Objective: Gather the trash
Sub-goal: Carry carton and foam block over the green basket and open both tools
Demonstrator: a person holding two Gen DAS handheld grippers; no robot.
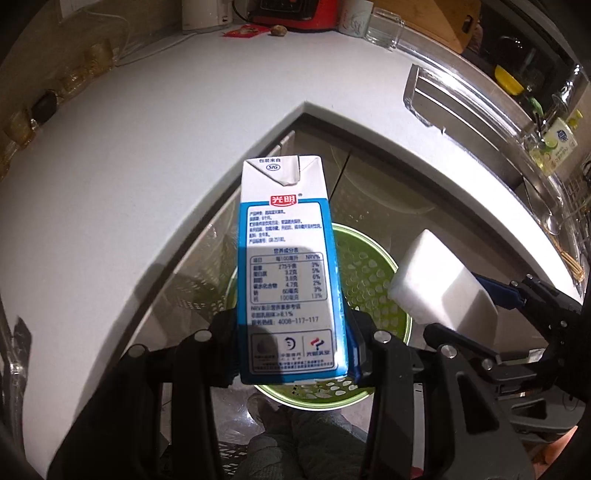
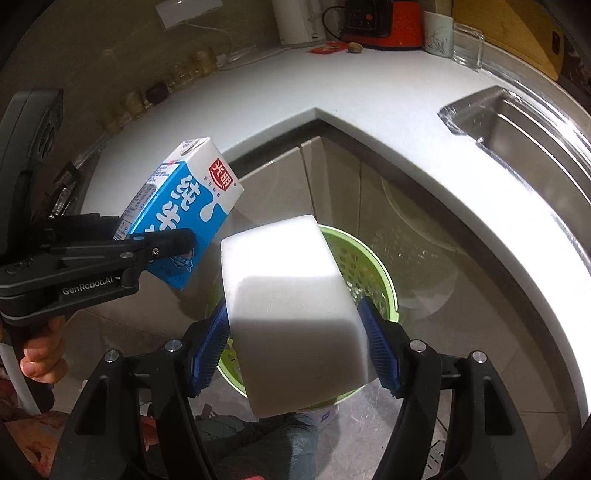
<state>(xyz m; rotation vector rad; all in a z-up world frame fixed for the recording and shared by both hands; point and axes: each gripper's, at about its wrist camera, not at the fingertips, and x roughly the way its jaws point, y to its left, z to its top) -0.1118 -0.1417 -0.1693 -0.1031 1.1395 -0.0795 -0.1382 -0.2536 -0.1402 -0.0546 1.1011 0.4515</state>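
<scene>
My left gripper (image 1: 293,347) is shut on a blue and white milk carton (image 1: 288,266) and holds it above a green perforated bin (image 1: 369,273) on the floor. The carton also shows in the right wrist view (image 2: 184,210), with the left gripper (image 2: 162,251) clamped on it. My right gripper (image 2: 295,347) is shut on a white foam block (image 2: 291,314) and holds it over the same green bin (image 2: 365,273). The block shows at the right of the left wrist view (image 1: 443,288).
A white L-shaped counter (image 1: 166,147) wraps round the bin, with cabinet doors (image 2: 332,184) below its inner corner. A steel sink (image 2: 524,140) is at the right. A red appliance (image 2: 384,26), jars and a kettle stand along the back wall.
</scene>
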